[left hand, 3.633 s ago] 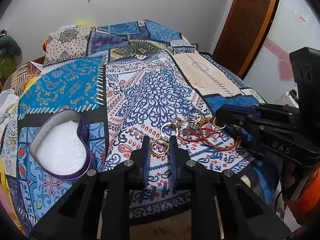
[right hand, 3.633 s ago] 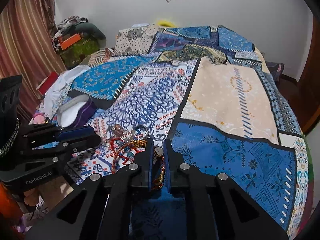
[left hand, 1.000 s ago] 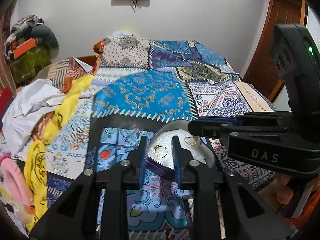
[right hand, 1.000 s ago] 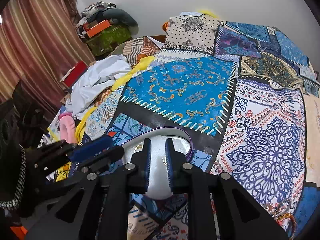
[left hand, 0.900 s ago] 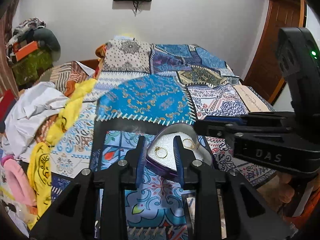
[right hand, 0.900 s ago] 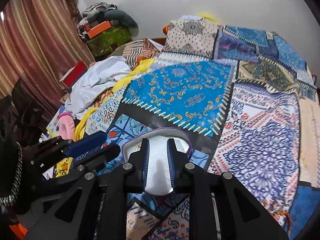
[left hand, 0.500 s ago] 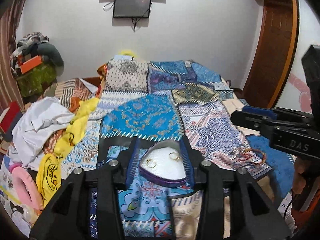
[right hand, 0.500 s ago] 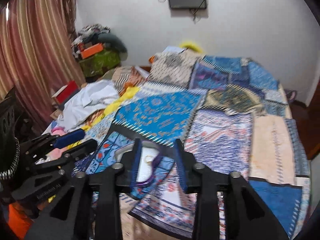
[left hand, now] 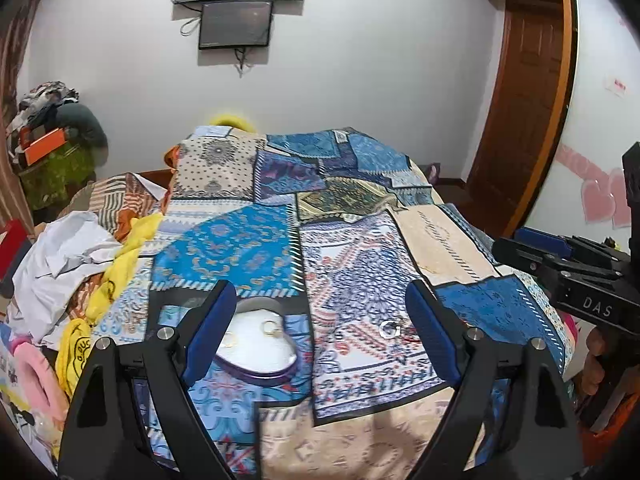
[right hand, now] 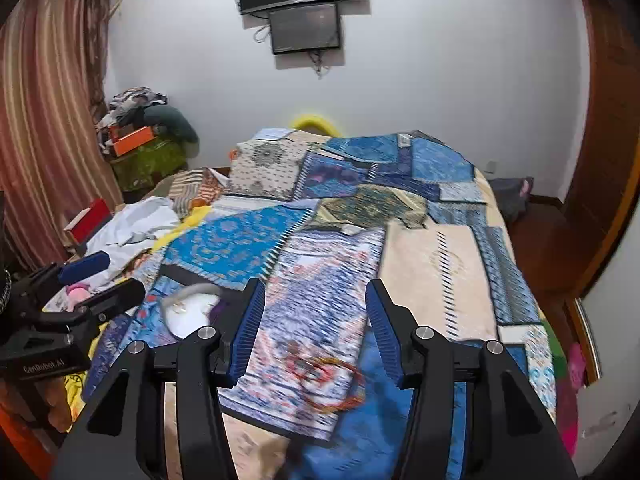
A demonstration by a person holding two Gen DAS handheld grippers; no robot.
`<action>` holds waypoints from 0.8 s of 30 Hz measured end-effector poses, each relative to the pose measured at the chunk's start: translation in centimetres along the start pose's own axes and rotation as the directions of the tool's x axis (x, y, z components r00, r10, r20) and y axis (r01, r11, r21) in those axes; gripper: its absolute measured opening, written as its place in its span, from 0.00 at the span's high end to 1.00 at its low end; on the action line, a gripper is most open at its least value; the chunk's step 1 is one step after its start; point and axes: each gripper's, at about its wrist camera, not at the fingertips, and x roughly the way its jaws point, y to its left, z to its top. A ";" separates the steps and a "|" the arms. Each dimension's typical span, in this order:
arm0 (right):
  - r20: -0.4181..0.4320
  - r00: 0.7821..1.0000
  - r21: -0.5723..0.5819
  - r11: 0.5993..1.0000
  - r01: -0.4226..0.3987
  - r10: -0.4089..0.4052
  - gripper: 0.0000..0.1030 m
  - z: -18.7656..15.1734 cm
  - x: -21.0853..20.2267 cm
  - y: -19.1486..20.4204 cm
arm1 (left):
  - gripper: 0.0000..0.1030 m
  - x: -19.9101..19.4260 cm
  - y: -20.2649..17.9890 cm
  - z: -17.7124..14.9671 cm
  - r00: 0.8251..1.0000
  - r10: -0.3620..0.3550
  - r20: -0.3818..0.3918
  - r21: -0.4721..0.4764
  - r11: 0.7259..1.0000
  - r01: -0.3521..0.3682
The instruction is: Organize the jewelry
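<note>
A purple heart-shaped box (left hand: 276,374) with a white lining lies on the patterned bedspread; two gold rings (left hand: 269,326) rest inside it. It also shows in the right wrist view (right hand: 192,314). My left gripper (left hand: 320,336) is open wide and empty, held above and back from the box. A small pile of jewelry (left hand: 394,330) lies right of the box. My right gripper (right hand: 316,326) is open wide and empty above red and orange bracelets (right hand: 328,376), which look blurred.
A heap of white, yellow and pink clothes (left hand: 76,276) lies along the bed's left edge. Stacked boxes and bags (right hand: 140,136) stand at the back left by a curtain. A wooden door (left hand: 524,112) is at the right. A monitor (left hand: 236,24) hangs on the wall.
Both grippers left rings in the heart box, drew back and up from it, and opened wide. The right gripper swung right over the bracelets.
</note>
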 end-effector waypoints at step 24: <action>-0.173 0.985 0.084 0.997 -0.002 0.017 0.53 -6.5 2.3 -6.8 | 0.41 12.2 -4.8 -4.5 0.951 -0.046 -0.305 0.045 0.997 0.063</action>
